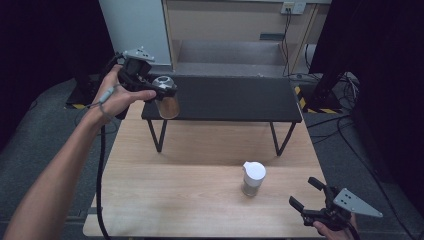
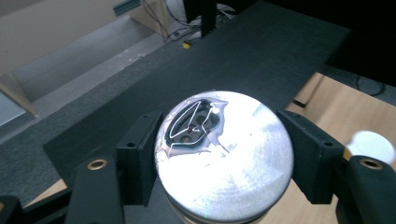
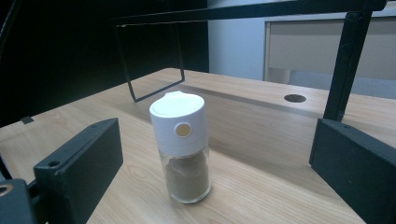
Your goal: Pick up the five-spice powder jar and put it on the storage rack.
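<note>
Gripping a jar with a shiny silver lid (image 1: pixel 164 84), the left gripper (image 1: pixel 161 92) is held in the air at the left end of the black shelf (image 1: pixel 235 102), with the jar's glass body and its brownish contents hanging just in front of the shelf's front left corner. In the left gripper view, both black pads (image 2: pixel 140 156) press against opposite sides of the domed lid (image 2: pixel 226 156), so the jaws are clamped on the jar at lid level; the lid surface reflects light and carries a dark, irregular mark near its upper left. The shelf is a low black platform on thin metal legs, standing on the far half of the wooden table (image 1: pixel 175 200). The left hand (image 1: pixel 117 97) wraps the gripper body, and a cable trails down from it along the forearm. The right gripper (image 1: pixel 304 192) rests low at the near right corner of the table, its jaws standing apart with nothing between the pads. A second jar with a white cap (image 1: pixel 253 178) stands upright on the table, near the right gripper but not touching it. In the right gripper view this jar (image 3: pixel 183 147) sits ahead of the open jaws, roughly centred between them, with a brown powder visible through its glass and a small round beige spot on the cap's side.
</note>
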Tool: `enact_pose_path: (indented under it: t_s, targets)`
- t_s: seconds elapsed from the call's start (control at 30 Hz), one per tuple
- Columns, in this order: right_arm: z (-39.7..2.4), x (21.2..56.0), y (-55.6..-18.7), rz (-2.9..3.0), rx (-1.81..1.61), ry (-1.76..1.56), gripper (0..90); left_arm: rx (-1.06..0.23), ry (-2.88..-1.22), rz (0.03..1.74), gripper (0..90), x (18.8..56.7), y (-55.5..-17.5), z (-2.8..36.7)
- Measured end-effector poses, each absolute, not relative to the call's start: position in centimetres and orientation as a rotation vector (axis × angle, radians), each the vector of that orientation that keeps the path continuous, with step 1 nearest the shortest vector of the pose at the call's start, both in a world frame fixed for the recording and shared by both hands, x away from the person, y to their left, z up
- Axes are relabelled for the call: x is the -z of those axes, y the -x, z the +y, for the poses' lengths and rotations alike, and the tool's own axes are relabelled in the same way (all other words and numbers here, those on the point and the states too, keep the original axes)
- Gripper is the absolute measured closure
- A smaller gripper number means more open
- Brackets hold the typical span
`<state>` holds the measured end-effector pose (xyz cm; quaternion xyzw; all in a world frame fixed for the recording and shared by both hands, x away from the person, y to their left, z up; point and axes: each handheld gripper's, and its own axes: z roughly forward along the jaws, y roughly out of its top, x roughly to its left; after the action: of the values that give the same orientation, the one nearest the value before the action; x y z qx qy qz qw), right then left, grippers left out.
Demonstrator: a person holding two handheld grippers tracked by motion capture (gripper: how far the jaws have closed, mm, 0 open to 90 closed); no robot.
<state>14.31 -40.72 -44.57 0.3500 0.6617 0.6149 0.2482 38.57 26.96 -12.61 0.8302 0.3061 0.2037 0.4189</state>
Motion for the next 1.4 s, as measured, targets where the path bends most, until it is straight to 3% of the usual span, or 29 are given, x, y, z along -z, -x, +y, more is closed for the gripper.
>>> enact_pose_path:
  t_s: [0.6, 1.4]
  targets:
    - [-40.8, 44.7, -14.2, 1.798, -1.682, -0.962, 3.0, -0.574, -2.004, 0.969, 33.4, 13.7, -43.7, 25.6]
    - [-40.9, 44.7, -14.0, 1.796, -1.686, -0.963, 3.2, -0.565, -2.049, 0.974, 33.1, 16.3, -45.8, 24.7]
